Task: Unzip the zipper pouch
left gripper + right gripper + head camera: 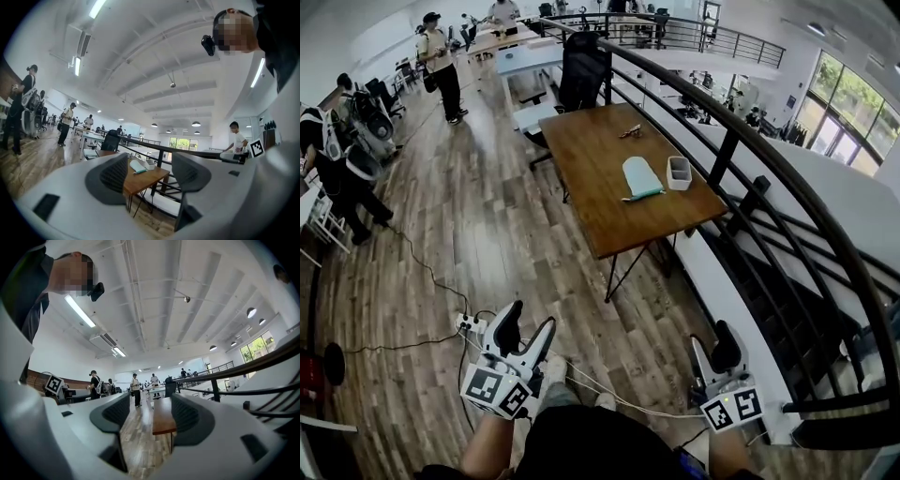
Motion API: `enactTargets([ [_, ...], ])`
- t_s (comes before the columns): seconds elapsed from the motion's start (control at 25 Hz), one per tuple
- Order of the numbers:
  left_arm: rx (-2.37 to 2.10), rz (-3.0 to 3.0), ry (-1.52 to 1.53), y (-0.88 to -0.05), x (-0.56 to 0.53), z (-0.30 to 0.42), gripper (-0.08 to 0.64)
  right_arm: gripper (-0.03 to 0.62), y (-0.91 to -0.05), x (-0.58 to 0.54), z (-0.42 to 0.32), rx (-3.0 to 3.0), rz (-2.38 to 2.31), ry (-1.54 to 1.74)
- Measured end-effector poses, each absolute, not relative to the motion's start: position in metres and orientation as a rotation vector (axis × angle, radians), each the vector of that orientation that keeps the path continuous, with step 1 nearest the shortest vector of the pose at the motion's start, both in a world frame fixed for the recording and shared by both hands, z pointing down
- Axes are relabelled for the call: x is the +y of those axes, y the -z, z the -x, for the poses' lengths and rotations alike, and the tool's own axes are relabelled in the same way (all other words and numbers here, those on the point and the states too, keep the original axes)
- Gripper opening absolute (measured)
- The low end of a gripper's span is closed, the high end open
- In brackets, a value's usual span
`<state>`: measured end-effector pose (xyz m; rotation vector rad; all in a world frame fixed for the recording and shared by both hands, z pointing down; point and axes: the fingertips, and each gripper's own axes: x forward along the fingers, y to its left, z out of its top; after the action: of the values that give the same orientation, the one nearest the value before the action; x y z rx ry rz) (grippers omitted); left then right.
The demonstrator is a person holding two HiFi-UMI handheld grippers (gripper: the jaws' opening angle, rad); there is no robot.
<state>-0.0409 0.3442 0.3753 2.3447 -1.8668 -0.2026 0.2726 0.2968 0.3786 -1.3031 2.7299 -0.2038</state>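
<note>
We hold the left tool (528, 325) and right tool (712, 351) level, jaws wide apart and empty, since the pale teal fabric zipper pouch (641, 177) lies well apart from us on the brown wooden tabletop (589, 155), beside a small white tub (679, 172).

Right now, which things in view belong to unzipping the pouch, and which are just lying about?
For the job:
pale teal pouch on the wooden table
left claw, open and empty
right claw, open and empty

Lying about:
white tub beside the pouch
small object further along the table, too small to tell
office chair
power strip
</note>
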Motion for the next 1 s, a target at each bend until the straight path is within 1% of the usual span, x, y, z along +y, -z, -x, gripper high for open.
enactTargets([
  [0.16, -1.877, -2.323, 0.173, -0.386, 0.333, 0.049, 0.285, 0.275, -0.385, 0.28, -0.263, 2.726, 1.295, 0.233],
  [0.32, -1.848, -2.333, 0.165, -0.396, 0.299, 0.059, 0.285, 0.273, -0.388, 0.259, -0.253, 2.716, 1.311, 0.224],
  [0.52, -1.778, -2.434, 0.194, -0.383, 0.246, 0.059, 0.284, 0.262, -0.379, 0.218, -0.252, 2.655, 1.392, 0.184],
  [0.76, -1.73, -2.456, 0.211, -0.381, 0.19, 0.082, 0.285, 0.261, -0.367, 0.174, -0.22, 2.647, 1.421, 0.136],
  [1.0, -1.703, -2.455, 0.215, -0.385, 0.145, 0.111, 0.285, 0.255, -0.367, 0.127, -0.194, 2.646, 1.446, 0.157],
])
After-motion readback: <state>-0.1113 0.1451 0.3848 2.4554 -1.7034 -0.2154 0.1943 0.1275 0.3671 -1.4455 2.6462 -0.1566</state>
